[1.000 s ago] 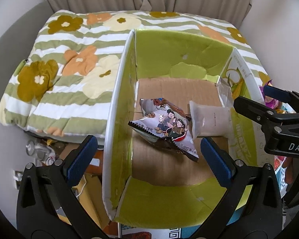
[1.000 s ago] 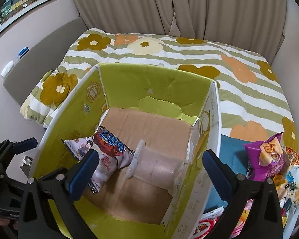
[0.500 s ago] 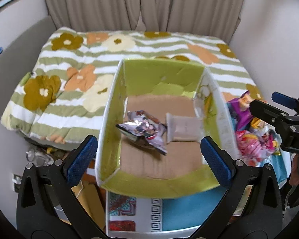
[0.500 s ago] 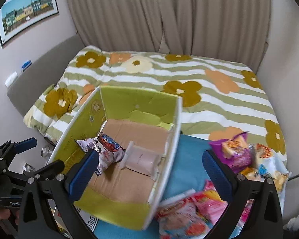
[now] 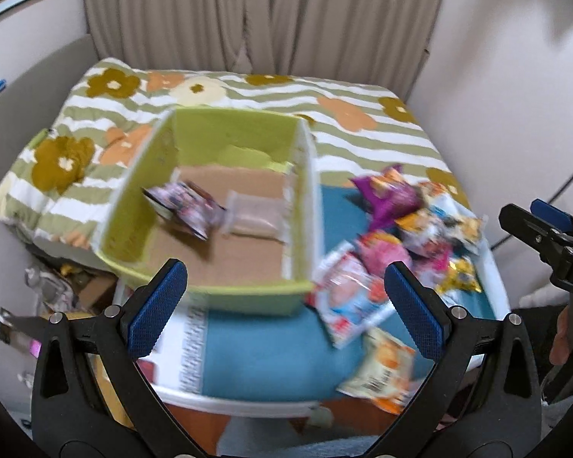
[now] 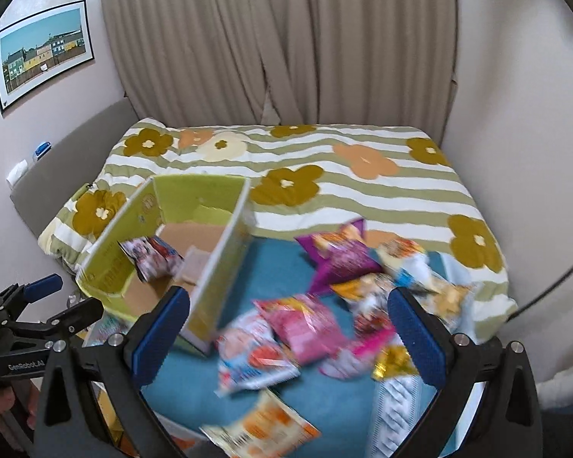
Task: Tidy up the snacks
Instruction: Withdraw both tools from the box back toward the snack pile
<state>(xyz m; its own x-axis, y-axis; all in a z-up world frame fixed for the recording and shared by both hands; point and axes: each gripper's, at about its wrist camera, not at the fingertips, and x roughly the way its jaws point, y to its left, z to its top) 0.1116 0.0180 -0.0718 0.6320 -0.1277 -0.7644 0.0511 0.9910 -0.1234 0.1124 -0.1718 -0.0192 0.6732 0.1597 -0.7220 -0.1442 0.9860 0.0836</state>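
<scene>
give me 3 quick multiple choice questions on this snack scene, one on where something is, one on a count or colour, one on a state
1. Where does the purple bag lie?
A. inside the box
B. on the blue mat, right of the box
C. in a gripper

2. How many packets are inside the green box?
A. none
B. two
C. five

3. The left gripper is
A. open and empty
B. shut on a packet
C. out of view

Answers: 1 B, it sits on the blue mat outside the box wall. 2 B, a printed packet and a pale packet. 3 A, fingers spread with nothing between.
</scene>
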